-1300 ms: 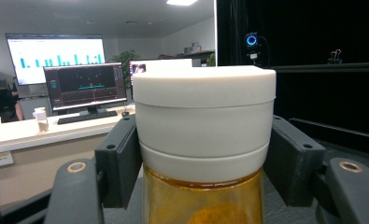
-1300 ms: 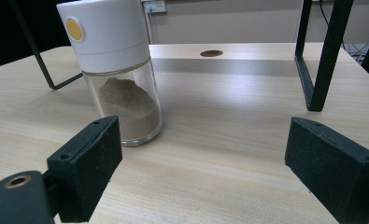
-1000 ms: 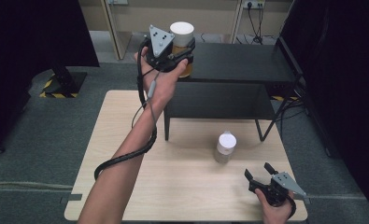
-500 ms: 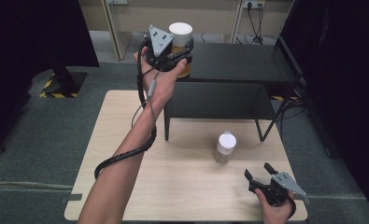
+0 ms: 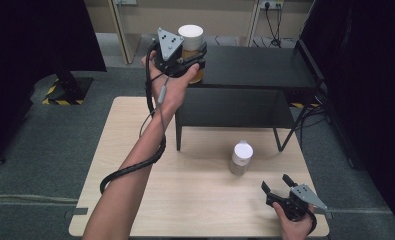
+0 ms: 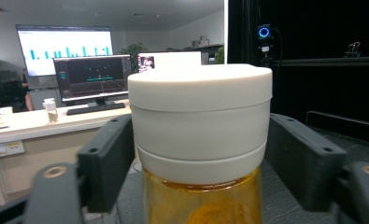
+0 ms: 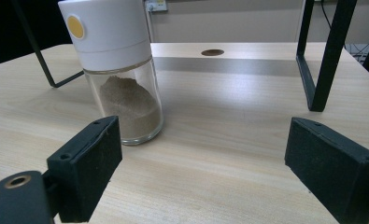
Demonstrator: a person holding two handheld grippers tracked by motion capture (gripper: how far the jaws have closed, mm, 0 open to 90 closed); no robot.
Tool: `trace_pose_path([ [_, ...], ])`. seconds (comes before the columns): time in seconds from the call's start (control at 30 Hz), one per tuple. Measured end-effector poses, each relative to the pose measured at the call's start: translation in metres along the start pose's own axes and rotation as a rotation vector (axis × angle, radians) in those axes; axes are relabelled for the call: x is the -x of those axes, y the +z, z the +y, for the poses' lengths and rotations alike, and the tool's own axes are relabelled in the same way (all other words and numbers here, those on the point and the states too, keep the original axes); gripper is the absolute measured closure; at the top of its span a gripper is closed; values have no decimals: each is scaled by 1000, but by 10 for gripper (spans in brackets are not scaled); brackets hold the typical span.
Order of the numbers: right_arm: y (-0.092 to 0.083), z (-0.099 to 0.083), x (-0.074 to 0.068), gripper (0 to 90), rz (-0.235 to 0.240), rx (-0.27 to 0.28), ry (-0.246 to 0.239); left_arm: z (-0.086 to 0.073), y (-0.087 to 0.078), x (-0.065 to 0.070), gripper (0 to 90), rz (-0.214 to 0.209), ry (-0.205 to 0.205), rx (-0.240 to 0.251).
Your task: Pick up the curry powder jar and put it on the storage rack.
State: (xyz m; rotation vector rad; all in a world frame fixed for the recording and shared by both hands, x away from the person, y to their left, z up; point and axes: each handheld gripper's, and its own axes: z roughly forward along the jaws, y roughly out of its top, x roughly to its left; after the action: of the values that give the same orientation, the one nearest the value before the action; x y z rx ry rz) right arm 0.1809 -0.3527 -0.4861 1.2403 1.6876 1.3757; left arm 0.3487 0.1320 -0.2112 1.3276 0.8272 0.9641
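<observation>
A jar with a white lid and yellow contents stands on the left end of a black shelf top. My left gripper reaches it from the left, one jaw on each side. The jaws have just been opening, and the jar is still between them. The pads sit right beside the lid without pressing. My right gripper rests low at the wooden table's front right corner, open and empty. A glass shaker with a white cap and brown powder stands just ahead of it.
The black shelf stands on thin metal legs across the back of the light wooden table. Dark curtains hang on both sides. Monitors and a desk lie far behind the jar.
</observation>
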Motion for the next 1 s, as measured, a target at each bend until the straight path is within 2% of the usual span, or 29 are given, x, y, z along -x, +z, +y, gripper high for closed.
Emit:
trace_pose_path([
  [0.33, 0, 0, 0, 112, 0, -1, -2, -4, -11, 9, 180, 33, -9, 5],
  [0.8, 0, 1, -1, 112, 0, -5, -5, -20, -35, 13, 179, 1, -6, 50],
  [1.0, 0, 1, -1, 112, -2, -5, -8, -27, -46, 13, 180, -14, 9, 60],
])
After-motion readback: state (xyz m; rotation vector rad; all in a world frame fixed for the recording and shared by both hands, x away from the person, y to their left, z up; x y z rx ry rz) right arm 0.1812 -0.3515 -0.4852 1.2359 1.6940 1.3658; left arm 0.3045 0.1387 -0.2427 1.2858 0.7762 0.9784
